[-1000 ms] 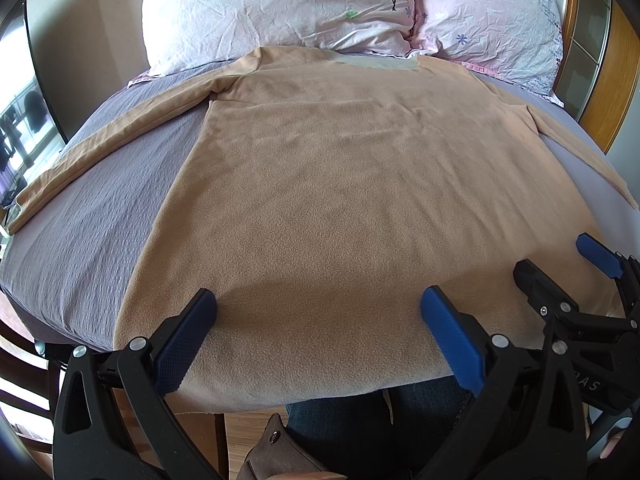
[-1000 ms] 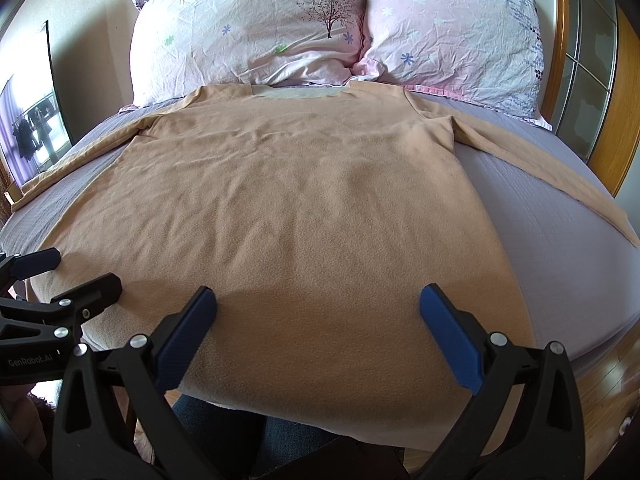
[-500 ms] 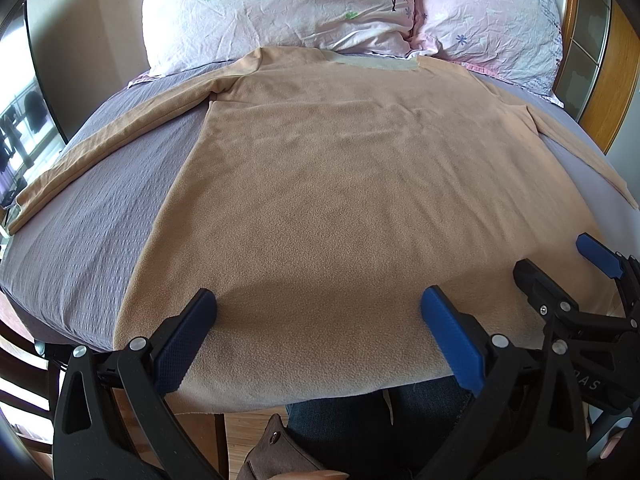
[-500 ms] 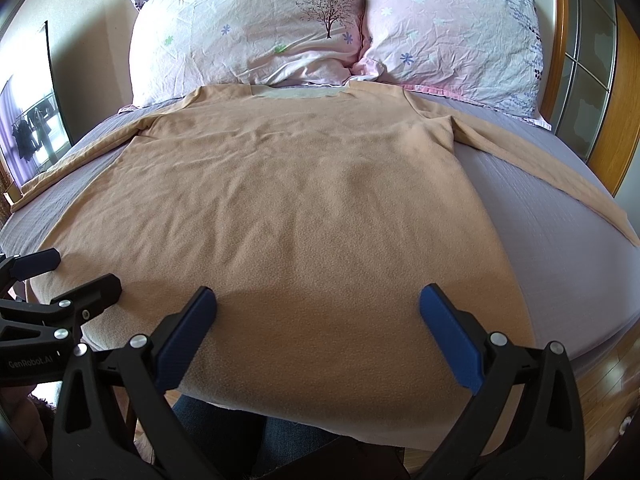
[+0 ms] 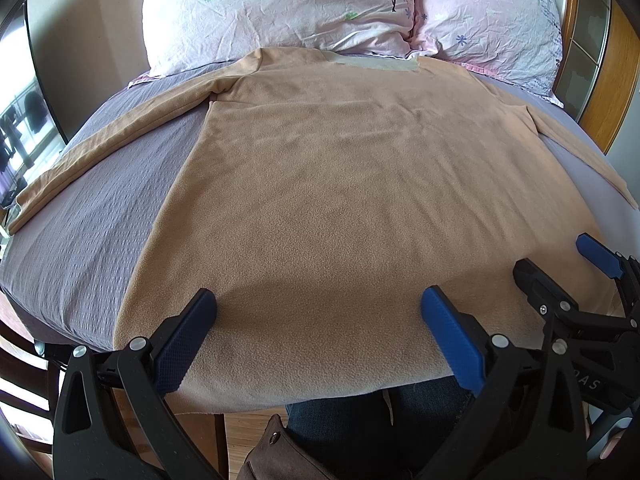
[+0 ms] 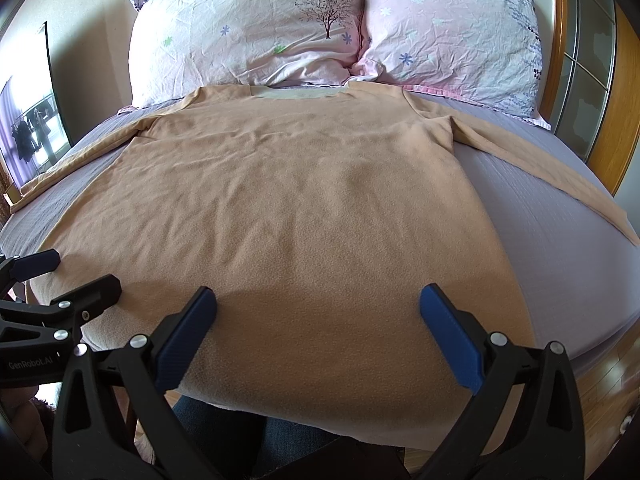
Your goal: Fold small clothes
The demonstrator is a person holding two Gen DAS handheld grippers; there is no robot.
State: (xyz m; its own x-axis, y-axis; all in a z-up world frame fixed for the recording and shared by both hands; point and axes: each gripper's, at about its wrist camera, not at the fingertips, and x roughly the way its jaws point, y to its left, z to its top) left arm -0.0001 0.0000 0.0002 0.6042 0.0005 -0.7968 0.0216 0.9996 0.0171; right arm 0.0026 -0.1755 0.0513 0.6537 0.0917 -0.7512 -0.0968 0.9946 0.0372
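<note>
A tan long-sleeved shirt [image 5: 352,184] lies flat on the bed, collar towards the pillows, both sleeves spread out to the sides; it also shows in the right wrist view [image 6: 304,200]. Its hem hangs over the near bed edge. My left gripper [image 5: 320,328] is open and empty, hovering over the hem's left half. My right gripper [image 6: 316,324] is open and empty over the hem's right half. The right gripper shows at the right edge of the left wrist view [image 5: 568,276], and the left gripper at the left edge of the right wrist view [image 6: 68,276].
The bed has a grey-purple sheet [image 5: 80,240]. Two floral pillows [image 6: 256,28] lean at the head. A wooden headboard frame [image 6: 628,92] stands at the right. A person's jeans-clad legs [image 5: 360,420] are below the near edge, over a wooden floor.
</note>
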